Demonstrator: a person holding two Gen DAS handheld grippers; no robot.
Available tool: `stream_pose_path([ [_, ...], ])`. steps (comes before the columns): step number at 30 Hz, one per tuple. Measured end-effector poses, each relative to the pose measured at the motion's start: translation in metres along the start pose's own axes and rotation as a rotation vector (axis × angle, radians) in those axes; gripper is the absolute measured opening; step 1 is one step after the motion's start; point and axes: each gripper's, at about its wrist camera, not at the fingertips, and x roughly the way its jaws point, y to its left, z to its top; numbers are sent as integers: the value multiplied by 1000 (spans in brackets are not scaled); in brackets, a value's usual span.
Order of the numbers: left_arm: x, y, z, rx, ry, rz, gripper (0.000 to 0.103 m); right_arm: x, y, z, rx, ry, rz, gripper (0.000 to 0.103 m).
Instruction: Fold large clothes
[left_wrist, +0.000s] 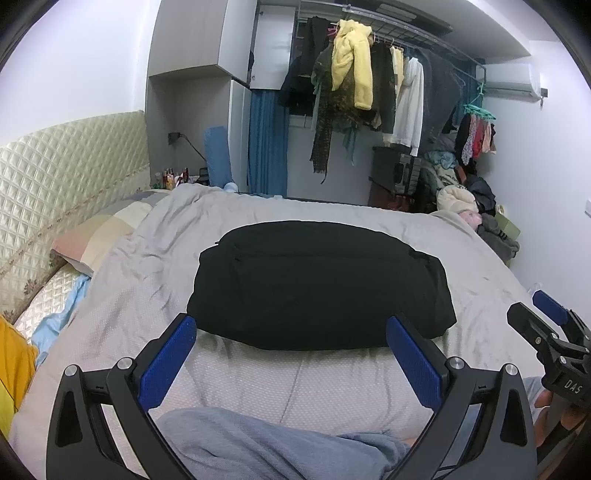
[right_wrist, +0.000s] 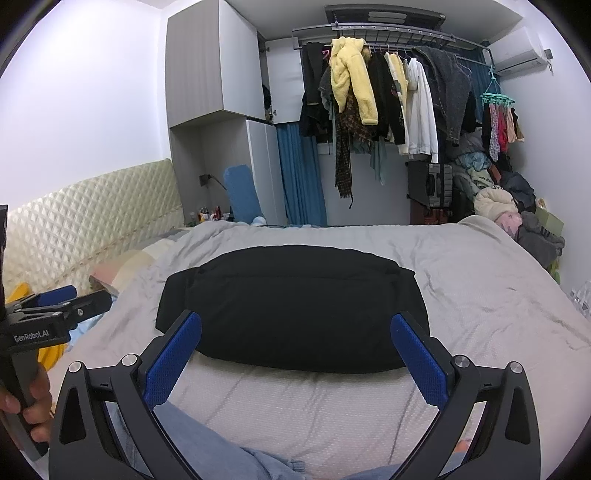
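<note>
A black garment (left_wrist: 317, 284) lies folded into a compact rectangle on the grey bed cover (left_wrist: 147, 266). It also shows in the right wrist view (right_wrist: 295, 306). My left gripper (left_wrist: 291, 325) is open and empty, held just in front of the garment's near edge. My right gripper (right_wrist: 295, 321) is open and empty, also just in front of the near edge. Each gripper shows at the edge of the other's view: the right one (left_wrist: 546, 325), the left one (right_wrist: 62, 302).
A quilted headboard (left_wrist: 62, 166) and pillows (left_wrist: 99, 236) are at the left. A rail of hanging clothes (left_wrist: 369, 85) and a clothes pile (left_wrist: 465, 199) stand beyond the bed. My blue-trousered legs (left_wrist: 258, 443) are at the bottom. A yellow cloth (left_wrist: 11, 369) lies at the left.
</note>
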Motion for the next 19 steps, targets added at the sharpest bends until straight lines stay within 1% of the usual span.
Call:
stream_pose_path([
  [7,2,-3,0,0,6,0,103,1,-3,-2,-6,7,3,103],
  [19,-1,5,-2,-5,-2,-4,103,-4,-4,-2,5,5,-1,103],
])
